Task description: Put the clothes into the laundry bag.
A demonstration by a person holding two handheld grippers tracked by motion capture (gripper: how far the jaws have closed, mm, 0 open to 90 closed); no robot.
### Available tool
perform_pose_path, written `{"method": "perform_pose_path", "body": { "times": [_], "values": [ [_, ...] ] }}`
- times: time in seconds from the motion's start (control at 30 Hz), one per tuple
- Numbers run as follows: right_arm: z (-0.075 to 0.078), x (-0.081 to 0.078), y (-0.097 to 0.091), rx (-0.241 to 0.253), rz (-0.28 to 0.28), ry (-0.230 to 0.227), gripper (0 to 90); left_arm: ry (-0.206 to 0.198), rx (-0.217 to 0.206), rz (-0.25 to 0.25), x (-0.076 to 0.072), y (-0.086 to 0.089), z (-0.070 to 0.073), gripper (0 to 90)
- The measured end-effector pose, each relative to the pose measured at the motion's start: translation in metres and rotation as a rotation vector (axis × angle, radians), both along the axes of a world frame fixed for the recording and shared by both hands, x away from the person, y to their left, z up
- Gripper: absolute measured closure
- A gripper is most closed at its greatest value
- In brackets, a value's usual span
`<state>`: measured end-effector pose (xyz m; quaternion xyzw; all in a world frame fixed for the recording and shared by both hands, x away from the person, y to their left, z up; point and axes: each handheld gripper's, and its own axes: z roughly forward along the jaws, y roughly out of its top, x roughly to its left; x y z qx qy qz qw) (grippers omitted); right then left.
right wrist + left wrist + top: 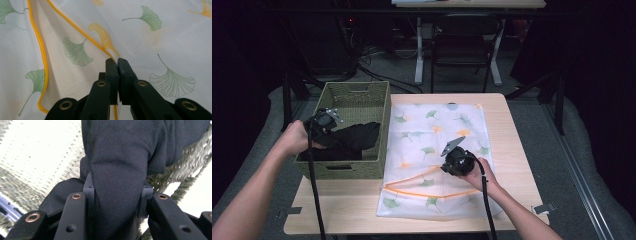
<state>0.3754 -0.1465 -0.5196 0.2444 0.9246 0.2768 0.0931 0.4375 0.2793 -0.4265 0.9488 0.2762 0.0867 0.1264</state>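
The black garment [120, 170] hangs in a thick fold clamped between the pads of the left gripper [116, 195], which grasps it over the woven basket [377, 100]. In the high view the garment [354, 137] spills from the gripper into the basket's inside, its bulk lying against the basket's near wall. The left hand [294, 137] comes in over the basket's left rim, forearm slanting up from the near edge of the table [497, 107].

Just right of the basket lies the white mesh laundry bag [437, 125], printed with green and orange ginkgo leaves and edged by an orange zipper [42, 55]. The right gripper [118, 61] is clenched on the bag's zipper edge, pinching a ridge of mesh. The right hand [477, 172] rests low on the bag, right of the basket. No writing is legible.
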Motion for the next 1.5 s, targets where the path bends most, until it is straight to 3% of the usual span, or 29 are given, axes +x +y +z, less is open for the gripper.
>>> {"method": "perform_pose_path", "body": {
  "times": [0.3, 0.4, 1.03, 1.5],
  "values": [
    [0.0, 0.0, 0.0, 0.0, 0.0, 0.0, 88.0, -0.032, 0.0, 0.018, -0.002, -0.003, 0.01, 64.2],
    [0.0, 0.0, 0.0, 0.0, -0.002, 0.0, 88.0, -0.036, -0.024, 0.032, -0.003, -0.003, 0.017, 64.3],
    [0.0, 0.0, -0.001, 0.003, 0.005, -0.007, 88.0, -0.11, 0.031, 0.061, -0.021, -0.016, 0.067, 64.5],
    [0.0, 0.0, -0.001, 0.01, 0.0, -0.007, 88.0, -0.123, 0.058, 0.048, -0.038, -0.034, 0.092, 64.6]
  ]
}}
